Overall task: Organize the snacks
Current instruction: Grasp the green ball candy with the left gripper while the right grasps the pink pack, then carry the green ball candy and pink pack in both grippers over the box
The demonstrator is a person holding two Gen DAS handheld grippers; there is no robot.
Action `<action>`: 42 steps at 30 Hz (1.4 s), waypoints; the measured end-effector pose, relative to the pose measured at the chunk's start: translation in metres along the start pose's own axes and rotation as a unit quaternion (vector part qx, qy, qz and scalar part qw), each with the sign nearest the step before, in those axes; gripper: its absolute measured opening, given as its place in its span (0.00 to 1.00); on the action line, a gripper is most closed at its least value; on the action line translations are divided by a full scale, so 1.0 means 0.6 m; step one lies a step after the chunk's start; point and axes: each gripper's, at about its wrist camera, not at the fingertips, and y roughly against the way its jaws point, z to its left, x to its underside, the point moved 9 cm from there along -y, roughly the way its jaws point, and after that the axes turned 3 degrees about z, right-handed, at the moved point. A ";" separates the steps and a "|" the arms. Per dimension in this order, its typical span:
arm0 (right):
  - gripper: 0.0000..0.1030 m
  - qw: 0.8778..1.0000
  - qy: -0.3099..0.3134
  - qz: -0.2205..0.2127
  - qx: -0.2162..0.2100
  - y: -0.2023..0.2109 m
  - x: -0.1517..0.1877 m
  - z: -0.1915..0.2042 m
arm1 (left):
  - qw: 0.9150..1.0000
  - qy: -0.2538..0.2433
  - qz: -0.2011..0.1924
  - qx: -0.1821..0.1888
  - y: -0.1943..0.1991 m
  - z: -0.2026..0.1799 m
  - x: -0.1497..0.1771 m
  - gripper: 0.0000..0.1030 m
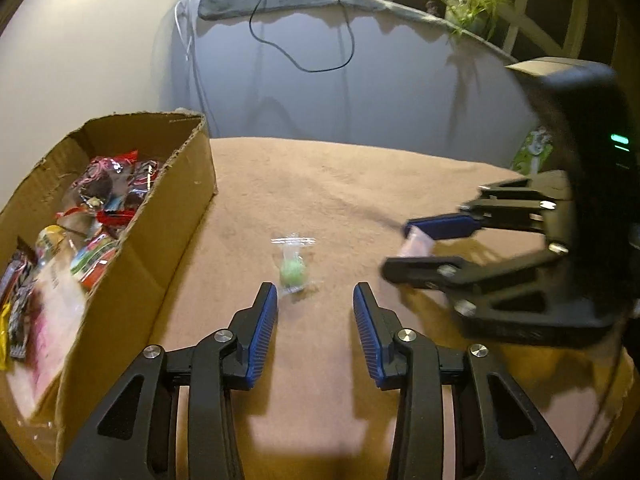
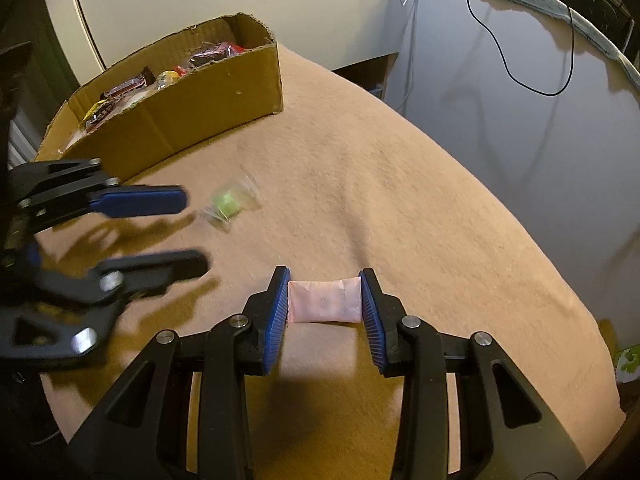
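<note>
Two wrist-mounted fisheye cameras look steeply down along their own fingers at a brown cloth-covered table [image 1: 360, 200], close above it. Both views share the cardboard box [image 2: 208, 92], the green candy [image 1: 294, 269] and each other's gripper.
</note>
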 end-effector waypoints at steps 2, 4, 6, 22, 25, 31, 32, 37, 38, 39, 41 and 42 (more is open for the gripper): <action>0.36 1.000 0.001 -0.003 -0.001 0.002 0.004 -0.001 | 1.000 0.006 0.005 -0.007 -0.012 0.007 -0.004 0.36; 0.36 1.000 0.001 -0.005 -0.001 0.002 0.003 0.000 | 1.000 0.009 0.007 -0.010 -0.020 0.012 -0.009 0.35; 0.36 1.000 0.003 -0.007 0.002 0.005 0.010 0.001 | 1.000 0.007 0.009 -0.013 -0.025 0.013 -0.012 0.32; 0.32 1.000 -0.003 -0.016 0.015 0.014 0.024 0.004 | 1.000 -0.011 -0.005 0.002 -0.015 0.005 -0.019 0.19; 0.31 1.000 -0.010 -0.018 0.015 0.017 0.026 0.004 | 1.000 -0.010 -0.012 0.008 -0.001 0.005 -0.017 0.19; 0.31 0.999 -0.018 -0.031 0.018 0.041 0.020 0.006 | 0.999 -0.006 -0.029 0.018 0.039 0.010 -0.011 0.19; 0.31 0.999 -0.018 -0.033 0.018 0.046 0.019 0.006 | 0.999 -0.005 -0.034 0.019 0.050 0.013 -0.011 0.19; 0.31 0.999 -0.008 -0.046 0.017 0.074 -0.001 0.030 | 0.998 0.000 -0.054 0.019 0.087 0.022 -0.020 0.19; 0.31 0.999 -0.006 -0.049 0.015 0.081 -0.009 0.038 | 0.998 0.001 -0.059 0.018 0.094 0.026 -0.019 0.19; 0.31 0.999 -0.004 -0.052 0.014 0.086 -0.015 0.044 | 0.998 0.002 -0.064 0.016 0.105 0.031 -0.019 0.19; 0.31 0.998 0.000 -0.057 0.012 0.092 -0.026 0.055 | 0.997 0.007 -0.072 0.013 0.120 0.042 -0.017 0.19; 0.31 0.998 0.003 -0.061 0.011 0.097 -0.035 0.063 | 0.997 0.011 -0.077 0.010 0.130 0.050 -0.017 0.19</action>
